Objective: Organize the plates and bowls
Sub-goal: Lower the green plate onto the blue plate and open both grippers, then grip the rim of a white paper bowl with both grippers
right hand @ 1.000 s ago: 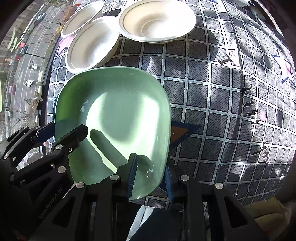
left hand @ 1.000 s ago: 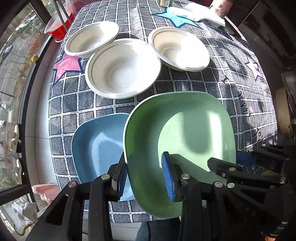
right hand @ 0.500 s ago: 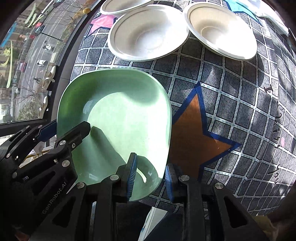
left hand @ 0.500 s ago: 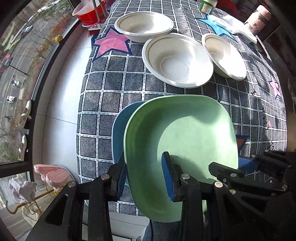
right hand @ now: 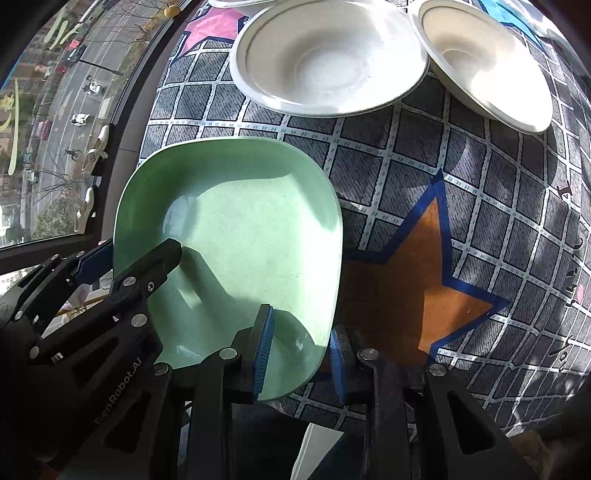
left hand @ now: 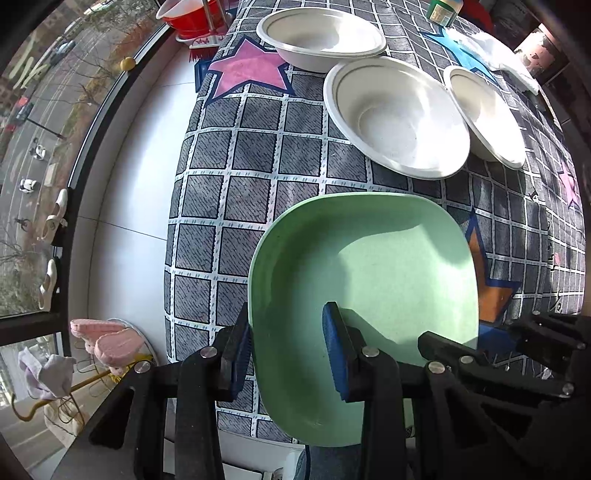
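A green square plate [left hand: 369, 291] is held from both sides near the table's front left corner. My left gripper [left hand: 288, 350] straddles its left rim, one pad inside and one outside. My right gripper [right hand: 301, 347] straddles its right rim [right hand: 325, 314] the same way. Both grippers grip the rim. The blue plate is hidden under the green one. Three white bowls sit further back: one far left [left hand: 321, 33], one in the middle [left hand: 395, 114], one right [left hand: 484, 114]. The middle bowl [right hand: 328, 55] and right bowl [right hand: 484, 62] also show in the right wrist view.
The table carries a grey checked cloth [left hand: 236, 192] with coloured stars, an orange one [right hand: 402, 280] beside the green plate. A red container [left hand: 192, 14] stands off the far left corner. The table's left edge drops to a white sill [left hand: 136, 184] and a window.
The green plate has moved left across the blue plate and now covers it fully. Both grippers moved with it, toward the table's left edge.
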The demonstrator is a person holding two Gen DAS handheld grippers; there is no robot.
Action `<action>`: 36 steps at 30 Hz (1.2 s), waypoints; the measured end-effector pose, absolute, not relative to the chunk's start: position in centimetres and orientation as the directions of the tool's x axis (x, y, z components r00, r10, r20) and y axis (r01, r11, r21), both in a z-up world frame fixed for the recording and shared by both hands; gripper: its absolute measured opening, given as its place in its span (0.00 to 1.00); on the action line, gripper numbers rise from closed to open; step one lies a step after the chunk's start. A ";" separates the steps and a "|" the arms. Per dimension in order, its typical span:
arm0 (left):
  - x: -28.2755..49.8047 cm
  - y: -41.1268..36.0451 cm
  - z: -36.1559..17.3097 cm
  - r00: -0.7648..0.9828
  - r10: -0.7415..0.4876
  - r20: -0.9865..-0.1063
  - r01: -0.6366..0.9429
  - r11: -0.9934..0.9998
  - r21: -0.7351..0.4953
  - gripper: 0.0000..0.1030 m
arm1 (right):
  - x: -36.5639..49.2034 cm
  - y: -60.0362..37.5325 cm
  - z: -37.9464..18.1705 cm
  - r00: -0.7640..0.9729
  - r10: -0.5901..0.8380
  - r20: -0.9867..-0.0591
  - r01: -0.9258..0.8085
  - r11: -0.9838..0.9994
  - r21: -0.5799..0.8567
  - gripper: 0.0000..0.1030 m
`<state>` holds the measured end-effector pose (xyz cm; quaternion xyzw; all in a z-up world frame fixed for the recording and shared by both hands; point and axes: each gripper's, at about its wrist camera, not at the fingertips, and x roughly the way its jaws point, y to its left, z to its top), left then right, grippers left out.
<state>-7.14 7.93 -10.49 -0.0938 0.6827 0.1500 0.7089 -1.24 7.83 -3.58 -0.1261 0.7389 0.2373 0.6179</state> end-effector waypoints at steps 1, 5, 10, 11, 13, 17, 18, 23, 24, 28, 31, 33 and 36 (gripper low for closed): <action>-7.1 7.9 -10.7 0.025 0.086 -0.996 -0.340 0.938 0.072 0.41 | -1.2 7.6 -3.5 -0.204 0.104 -0.973 -0.481 0.855 0.193 0.30; -6.9 8.2 -11.1 0.009 0.096 -0.995 -0.346 0.934 0.087 0.58 | -1.1 7.1 -3.7 -0.216 0.108 -0.970 -0.476 0.856 0.202 0.31; -7.5 9.1 -10.7 0.019 0.113 -0.993 -0.381 0.919 0.097 0.77 | -0.3 4.3 -2.8 -0.181 0.125 -0.976 -0.441 0.876 0.194 0.72; -7.5 9.1 -10.7 0.023 0.108 -0.994 -0.387 0.917 0.091 0.77 | 0.0 3.7 -2.7 -0.175 0.142 -0.974 -0.430 0.879 0.206 0.79; -7.5 8.9 -10.6 0.030 0.101 -0.994 -0.385 0.919 0.082 0.77 | 0.4 2.2 -2.5 -0.176 0.153 -0.972 -0.402 0.891 0.213 0.79; -6.7 7.4 -10.0 0.054 0.118 -0.992 -0.329 0.940 0.094 0.77 | 1.1 -1.1 -2.5 -0.170 0.157 -0.973 -0.327 0.922 0.206 0.79; -6.3 6.9 -9.7 0.063 0.120 -0.991 -0.311 0.946 0.095 0.77 | 1.3 -1.7 -2.5 -0.171 0.157 -0.973 -0.311 0.928 0.205 0.79; -3.4 4.4 -7.7 0.137 0.117 -0.984 -0.231 0.969 0.083 0.77 | 2.4 -4.7 -2.3 -0.161 0.163 -0.973 -0.236 0.951 0.199 0.79; -2.7 4.0 -7.3 0.147 0.114 -0.983 -0.218 0.973 0.080 0.77 | 2.9 -5.4 -2.1 -0.154 0.167 -0.974 -0.222 0.955 0.199 0.79; 1.0 2.4 -5.3 0.192 0.106 -0.976 -0.164 0.984 0.075 0.78 | 5.2 -7.3 -1.1 -0.109 0.177 -0.978 -0.171 0.966 0.193 0.79; 4.1 1.7 -4.4 0.215 0.110 -0.970 -0.124 0.989 0.084 0.78 | 7.5 -8.7 -0.5 -0.077 0.179 -0.981 -0.132 0.973 0.188 0.79; 6.2 1.2 -4.2 0.225 0.125 -0.966 -0.105 0.989 0.104 0.78 | 9.2 -9.3 -0.3 -0.062 0.176 -0.982 -0.111 0.977 0.182 0.79; 9.4 1.0 -4.1 0.234 0.133 -0.963 -0.096 0.989 0.113 0.78 | 11.4 -10.0 -0.3 -0.050 0.179 -0.983 -0.087 0.979 0.183 0.79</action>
